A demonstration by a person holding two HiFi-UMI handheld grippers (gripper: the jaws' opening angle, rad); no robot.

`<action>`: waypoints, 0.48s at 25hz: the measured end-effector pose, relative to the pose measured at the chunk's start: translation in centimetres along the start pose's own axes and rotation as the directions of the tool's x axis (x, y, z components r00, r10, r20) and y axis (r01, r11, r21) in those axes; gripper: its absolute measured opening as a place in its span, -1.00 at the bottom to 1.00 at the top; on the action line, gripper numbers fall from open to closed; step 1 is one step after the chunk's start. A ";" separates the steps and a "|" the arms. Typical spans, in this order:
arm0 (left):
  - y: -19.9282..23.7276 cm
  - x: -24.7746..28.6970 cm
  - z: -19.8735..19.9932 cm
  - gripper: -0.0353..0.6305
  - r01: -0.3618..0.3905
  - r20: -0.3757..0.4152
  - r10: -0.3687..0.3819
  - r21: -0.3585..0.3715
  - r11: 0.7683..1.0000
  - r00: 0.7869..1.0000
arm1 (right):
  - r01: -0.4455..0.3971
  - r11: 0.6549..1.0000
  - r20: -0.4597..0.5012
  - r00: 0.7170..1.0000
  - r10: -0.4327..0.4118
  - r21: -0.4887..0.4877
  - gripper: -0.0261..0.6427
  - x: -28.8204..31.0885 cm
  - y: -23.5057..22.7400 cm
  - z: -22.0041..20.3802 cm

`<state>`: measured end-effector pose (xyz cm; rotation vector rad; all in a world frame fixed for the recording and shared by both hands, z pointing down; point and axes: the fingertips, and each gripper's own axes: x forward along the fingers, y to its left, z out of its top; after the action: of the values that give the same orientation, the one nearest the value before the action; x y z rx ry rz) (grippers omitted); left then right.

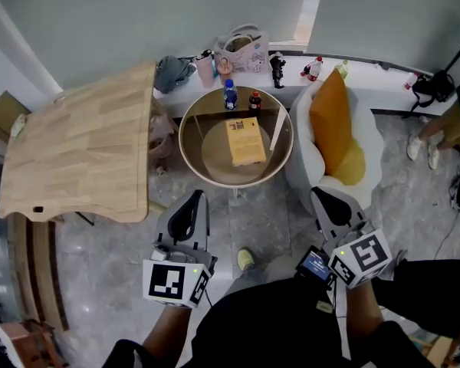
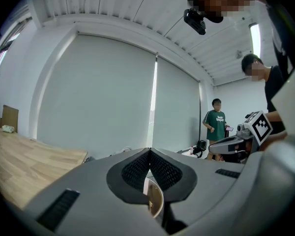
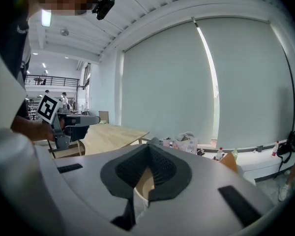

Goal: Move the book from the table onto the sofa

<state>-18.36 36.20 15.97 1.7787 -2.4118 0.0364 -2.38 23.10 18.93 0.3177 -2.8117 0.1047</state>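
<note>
A yellow book [image 1: 245, 140] lies flat in the middle of the round, rimmed table [image 1: 190, 146]. To its right stands the white sofa [image 1: 372, 136] with an orange cushion [image 1: 331, 117] on the seat. My left gripper [image 1: 195, 195] is shut and empty, short of the table's near left rim. My right gripper [image 1: 320, 192] is also shut and empty, close to the sofa's front corner. In the left gripper view the left gripper [image 2: 149, 151] shows its pads pressed together, with the table rim [image 2: 158, 200] beyond. The right gripper view shows the right gripper [image 3: 148, 147] closed the same way.
A blue bottle [image 1: 229, 94] and a dark red-capped bottle [image 1: 254, 100] stand at the table's far edge. A large wooden table [image 1: 84, 144] fills the left. A sill [image 1: 368, 71] behind holds bags and bottles. A person [image 1: 452, 121] stands at the right.
</note>
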 end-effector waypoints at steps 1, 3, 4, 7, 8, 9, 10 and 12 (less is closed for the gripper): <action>0.1 0.1 -0.1 -0.87 0.004 0.001 -0.004 0.000 1.000 1.000 | 0.003 1.000 0.000 1.000 -0.003 -0.005 -0.90 0.1 0.1 0.1; 0.2 0.3 0.0 -0.87 0.015 0.005 -0.015 0.001 1.000 1.000 | 0.013 1.000 0.004 1.000 -0.013 -0.009 -0.90 0.0 0.1 0.4; 0.3 0.4 0.2 -0.88 0.020 0.009 -0.020 0.002 1.000 1.000 | 0.019 1.000 0.006 1.000 -0.019 -0.010 -0.90 0.0 0.0 0.5; 0.3 0.7 0.8 -0.88 0.028 0.018 -0.028 0.006 1.000 0.999 | 0.031 0.999 0.013 0.999 -0.031 -0.011 -0.90 -0.1 -0.4 0.9; 0.3 0.8 0.9 -0.87 0.030 0.021 -0.031 0.008 1.000 0.999 | 0.034 0.999 0.015 0.999 -0.034 -0.012 -0.90 -0.2 -0.5 1.0; 0.3 0.8 1.0 -0.87 0.033 0.022 -0.033 0.010 0.999 0.999 | 0.036 0.999 0.017 0.999 -0.036 -0.013 -0.90 -0.2 -0.5 1.1; 0.3 0.8 1.0 -0.87 0.035 0.023 -0.035 0.011 0.999 0.999 | 0.038 0.999 0.020 0.999 -0.038 -0.013 -0.90 -0.3 -0.5 1.1; 0.4 0.9 1.0 -0.88 0.037 0.026 -0.038 0.009 0.999 0.999 | 0.044 0.999 0.023 0.999 -0.044 -0.016 -0.90 -0.3 -0.6 1.1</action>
<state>-19.15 35.36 15.11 1.8386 -2.3984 0.0193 -2.29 22.44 17.85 0.3786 -2.8249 0.0684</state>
